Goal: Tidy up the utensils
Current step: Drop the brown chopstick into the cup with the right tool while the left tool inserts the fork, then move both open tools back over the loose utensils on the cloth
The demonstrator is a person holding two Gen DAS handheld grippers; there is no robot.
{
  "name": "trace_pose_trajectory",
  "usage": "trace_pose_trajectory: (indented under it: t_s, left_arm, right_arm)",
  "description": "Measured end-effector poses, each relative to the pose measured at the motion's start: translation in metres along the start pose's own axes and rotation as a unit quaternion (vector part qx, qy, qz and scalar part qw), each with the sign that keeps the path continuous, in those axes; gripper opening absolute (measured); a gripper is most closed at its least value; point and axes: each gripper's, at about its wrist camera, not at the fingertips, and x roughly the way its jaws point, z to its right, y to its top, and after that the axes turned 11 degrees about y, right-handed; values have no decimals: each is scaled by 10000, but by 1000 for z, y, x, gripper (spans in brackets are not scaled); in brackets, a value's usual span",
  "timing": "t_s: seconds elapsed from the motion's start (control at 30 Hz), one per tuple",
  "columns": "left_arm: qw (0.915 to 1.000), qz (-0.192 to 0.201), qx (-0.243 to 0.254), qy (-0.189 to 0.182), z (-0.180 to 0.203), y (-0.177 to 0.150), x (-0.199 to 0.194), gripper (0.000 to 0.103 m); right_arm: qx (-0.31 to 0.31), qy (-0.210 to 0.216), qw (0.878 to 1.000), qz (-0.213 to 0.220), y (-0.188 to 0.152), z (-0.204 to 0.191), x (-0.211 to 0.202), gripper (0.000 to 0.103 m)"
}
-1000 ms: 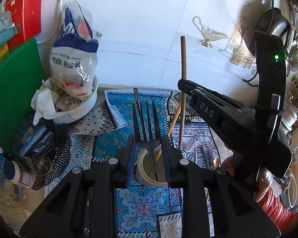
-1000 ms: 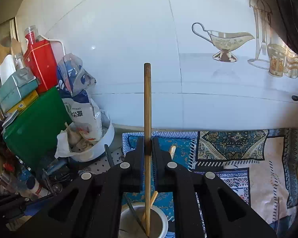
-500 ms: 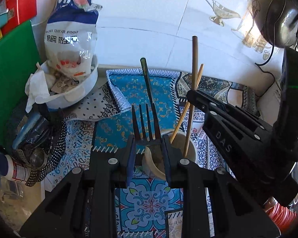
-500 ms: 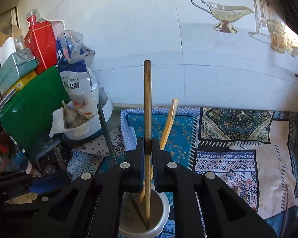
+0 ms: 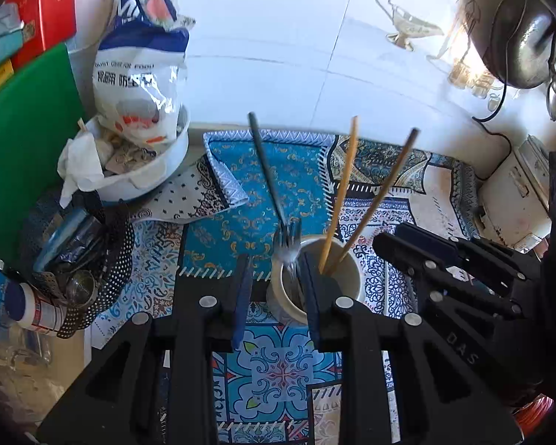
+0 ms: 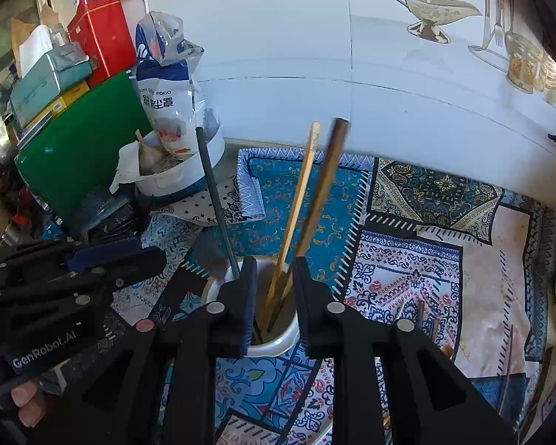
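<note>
A white cup stands on the patterned cloth. It holds a light wooden chopstick, a dark wooden chopstick, a dark-handled utensil and a blurred metal fork. My left gripper is open, just above the cup's near left rim, and holds nothing. My right gripper is open above the cup, its fingers either side of the chopsticks without touching them. Each gripper shows in the other's view: the right one, the left one.
A white bowl with a food bag and a green board stand at the left. A black perforated basket with metal items lies front left. More utensils lie on the cloth to the right. The tiled wall is close behind.
Both grippers have opened. The fork has left my left gripper and dropped into the cup. The dark chopstick has left my right gripper and now leans in the cup.
</note>
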Motion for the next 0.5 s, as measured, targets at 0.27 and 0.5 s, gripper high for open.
trace_pose_trajectory:
  t_s: [0.27,0.5]
  left_arm:
    - [9992,308,261,-54,17,1,-31,25]
    - [9969,350,605,-356,51,-4,-41,27]
  right_arm:
    - [38,-214,9997,71,-7,5,-37,22]
    - [230,-591,9978,179,-23,26,-69,27]
